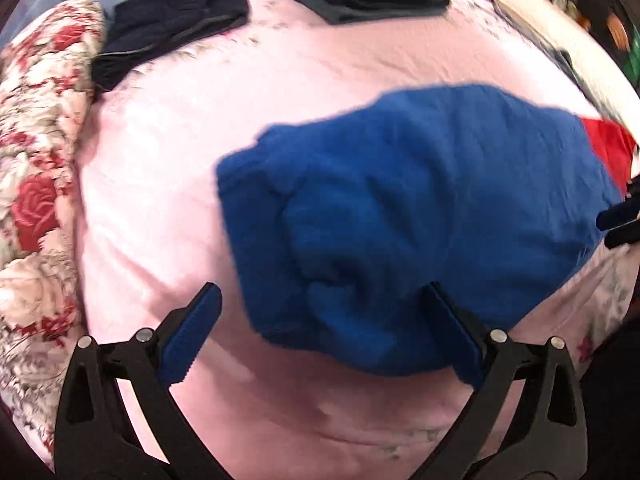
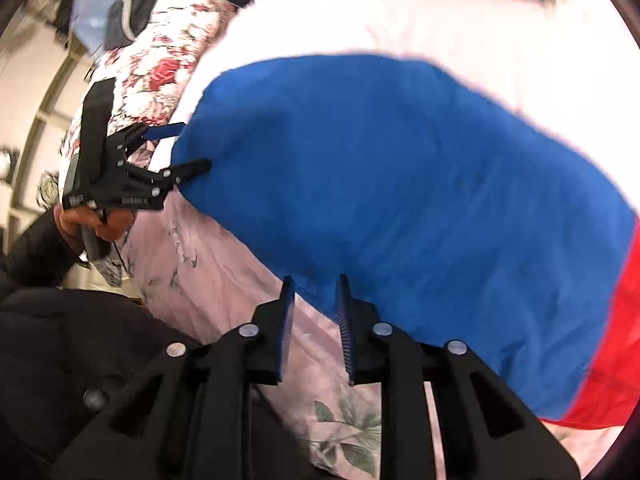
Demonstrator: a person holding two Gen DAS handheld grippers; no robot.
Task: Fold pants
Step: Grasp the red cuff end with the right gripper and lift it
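Right wrist view shows our blue pants (image 2: 400, 184) bunched, partly folded on the pink bed sheet (image 2: 460, 32), both the left tool (image 2: 192, 148) and right tool (image 2: 316, 292) parted and empty, folds left to finish.

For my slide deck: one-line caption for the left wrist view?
Open left tongs above folded blue pants on a pink sheet, dark clothes beyond.
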